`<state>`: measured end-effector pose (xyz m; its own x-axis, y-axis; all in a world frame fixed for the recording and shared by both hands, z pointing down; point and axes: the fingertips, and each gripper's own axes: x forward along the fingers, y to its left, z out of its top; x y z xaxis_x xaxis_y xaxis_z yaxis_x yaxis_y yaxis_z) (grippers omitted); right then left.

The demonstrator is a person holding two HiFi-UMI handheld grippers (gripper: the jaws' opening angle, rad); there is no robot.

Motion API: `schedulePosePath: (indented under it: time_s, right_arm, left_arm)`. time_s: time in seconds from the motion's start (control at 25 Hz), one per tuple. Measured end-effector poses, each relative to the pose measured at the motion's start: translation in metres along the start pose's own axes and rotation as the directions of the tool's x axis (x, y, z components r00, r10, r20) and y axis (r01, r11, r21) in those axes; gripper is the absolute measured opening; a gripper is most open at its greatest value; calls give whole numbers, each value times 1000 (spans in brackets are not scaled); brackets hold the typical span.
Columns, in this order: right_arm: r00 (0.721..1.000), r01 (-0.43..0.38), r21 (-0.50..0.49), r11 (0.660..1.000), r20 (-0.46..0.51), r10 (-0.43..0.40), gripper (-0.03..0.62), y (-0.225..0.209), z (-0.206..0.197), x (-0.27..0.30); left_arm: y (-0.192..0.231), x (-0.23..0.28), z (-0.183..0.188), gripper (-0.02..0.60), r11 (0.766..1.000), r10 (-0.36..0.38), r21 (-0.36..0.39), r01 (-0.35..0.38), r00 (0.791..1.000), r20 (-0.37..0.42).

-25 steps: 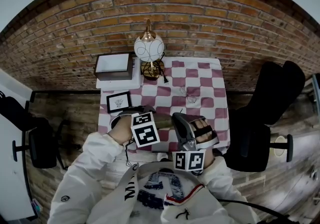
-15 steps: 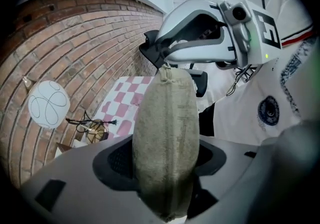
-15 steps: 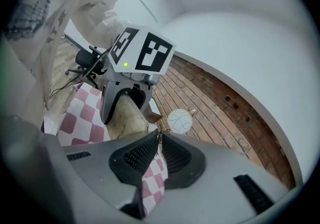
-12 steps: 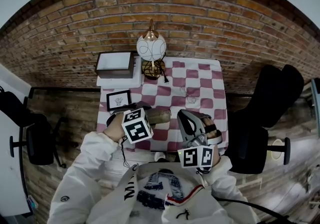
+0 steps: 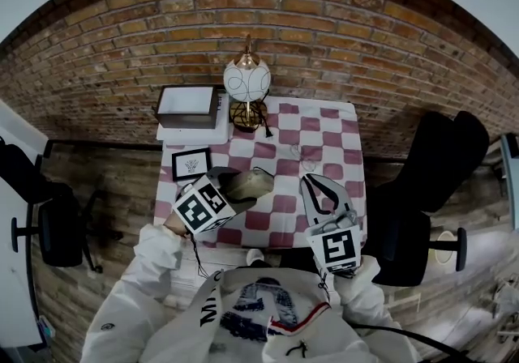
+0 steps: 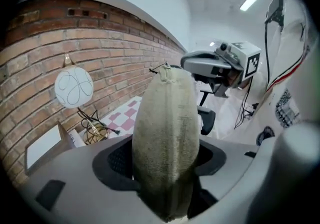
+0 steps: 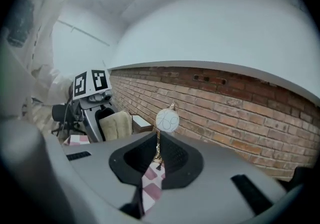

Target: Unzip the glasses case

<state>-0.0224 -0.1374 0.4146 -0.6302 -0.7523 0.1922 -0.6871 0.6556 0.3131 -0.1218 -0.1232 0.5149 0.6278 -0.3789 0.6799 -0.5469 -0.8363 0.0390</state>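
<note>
The beige fabric glasses case hangs above the near left part of the checkered table, clamped in my left gripper. In the left gripper view the case fills the gap between the jaws, seam facing the camera, its zip pull at the far end. My right gripper hovers to the right of the case, apart from it, above the table's near right part. Its jaws are shut with nothing between them. The right gripper view shows the left gripper and the case at the left.
A globe lamp on a wire stand sits at the table's far edge, with a white box left of it and a small framed picture near the left edge. A thin wire item lies mid-table. A black chair stands to the right.
Both grippers have risen and rolled. The left one swung leftward with the case, which now shows beside its marker cube. The right gripper drew away to the right, its cube now facing up.
</note>
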Motion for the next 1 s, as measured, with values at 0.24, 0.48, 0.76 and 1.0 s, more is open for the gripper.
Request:
schedulePosePath:
  time_s: [0.24, 0.48, 0.76, 1.0]
  right_arm:
    - [998, 8, 175, 985, 54, -18, 20, -11, 6, -9]
    - [998, -1, 248, 969, 66, -16, 20, -14, 1, -18]
    - [989, -1, 404, 915, 138, -60, 18, -22, 1, -31]
    - [985, -3, 450, 893, 156, -75, 17, -19, 1, -35]
  left_arm:
    - [10, -21, 21, 293, 993, 100, -79, -85, 973, 206]
    - [8, -39, 33, 293, 980, 164, -164, -112, 921, 352]
    - [-10, -78, 51, 293, 955, 261, -267, -132, 804, 535]
    - [-16, -92, 51, 293, 927, 349, -334, -171, 719, 602]
